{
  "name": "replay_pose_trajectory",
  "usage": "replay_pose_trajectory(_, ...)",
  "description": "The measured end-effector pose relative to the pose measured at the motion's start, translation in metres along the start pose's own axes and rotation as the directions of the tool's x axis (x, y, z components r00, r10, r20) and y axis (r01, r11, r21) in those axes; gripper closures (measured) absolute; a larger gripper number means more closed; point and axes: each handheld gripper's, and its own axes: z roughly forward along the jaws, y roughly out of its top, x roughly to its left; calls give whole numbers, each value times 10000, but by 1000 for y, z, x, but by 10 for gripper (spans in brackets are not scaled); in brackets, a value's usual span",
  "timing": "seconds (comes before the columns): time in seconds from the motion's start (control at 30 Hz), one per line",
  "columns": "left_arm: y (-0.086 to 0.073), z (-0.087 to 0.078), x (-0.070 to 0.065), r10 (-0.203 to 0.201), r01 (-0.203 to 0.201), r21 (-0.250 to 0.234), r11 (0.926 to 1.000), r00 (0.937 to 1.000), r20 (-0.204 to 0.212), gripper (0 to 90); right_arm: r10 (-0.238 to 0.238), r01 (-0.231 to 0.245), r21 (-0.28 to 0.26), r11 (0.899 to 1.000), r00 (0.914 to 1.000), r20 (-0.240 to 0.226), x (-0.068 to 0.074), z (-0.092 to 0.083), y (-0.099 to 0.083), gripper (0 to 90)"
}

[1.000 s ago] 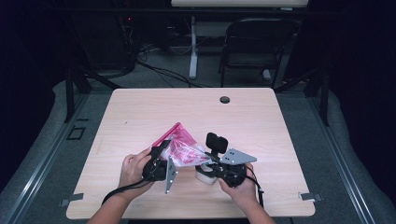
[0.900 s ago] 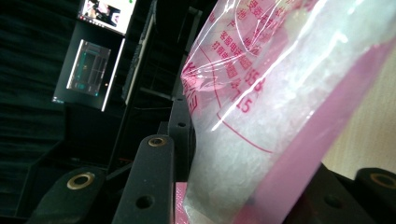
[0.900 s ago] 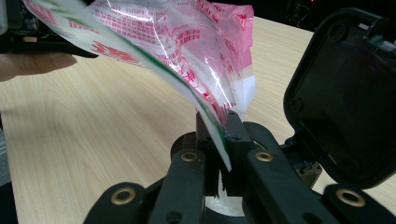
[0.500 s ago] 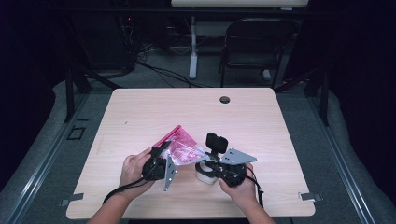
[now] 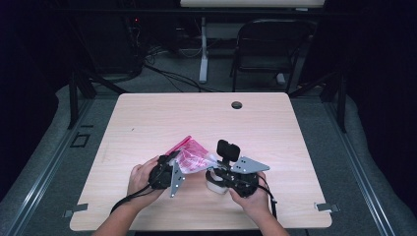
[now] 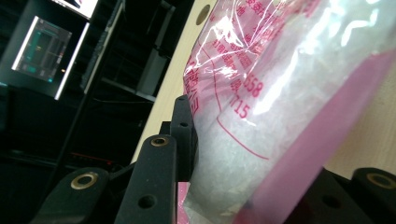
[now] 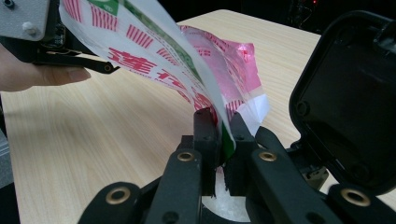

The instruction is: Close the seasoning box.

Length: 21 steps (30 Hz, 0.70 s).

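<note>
Crinkly pink-printed plastic bag (image 5: 193, 156) — pinched by both the left gripper (image 5: 169, 167) and the right gripper (image 7: 223, 140).

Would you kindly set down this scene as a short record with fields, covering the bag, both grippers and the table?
Held thing: pink and clear plastic bag, lifted between the two grippers
Left gripper: jaws on either side of one end of the bag
Right gripper: jaws pinching the bag's other edge; they have just been opening slightly
Also there: white cup under the right gripper
Surface: wooden table
</note>
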Motion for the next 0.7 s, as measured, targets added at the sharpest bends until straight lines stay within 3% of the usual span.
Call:
replay_pose_trajectory(0.07, -3, 2, 0, -322, 324, -63, 9995, 9993, 202, 727, 18, -18, -30, 10000, 10000, -28, 0, 1, 0, 849)
replay_pose_trajectory(0.3, -6, 4, 1, -646, 648, -30, 9979, 9968, 478, 728, 15, -15, -16, 10000, 10000, -60, 1, 3, -1, 834)
replay_pose_trajectory(0.37, -8, 5, 3, -938, 940, 8, 9956, 9926, 775, 729, 23, -23, -54, 10000, 10000, -13, 0, 2, 0, 817)
replay_pose_trajectory(0.57, -9, 7, 4, -1287, 1295, -1, 9916, 9862, 1045, 729, 81, -80, -176, 9998, 9999, 69, 0, 1, 0, 801)
replay_pose_trajectory(0.7, -13, 10, 4, -1720, 1729, 46, 9849, 9761, 1331, 729, 99, -98, -206, 9997, 9999, 32, 0, 2, -1, 780)
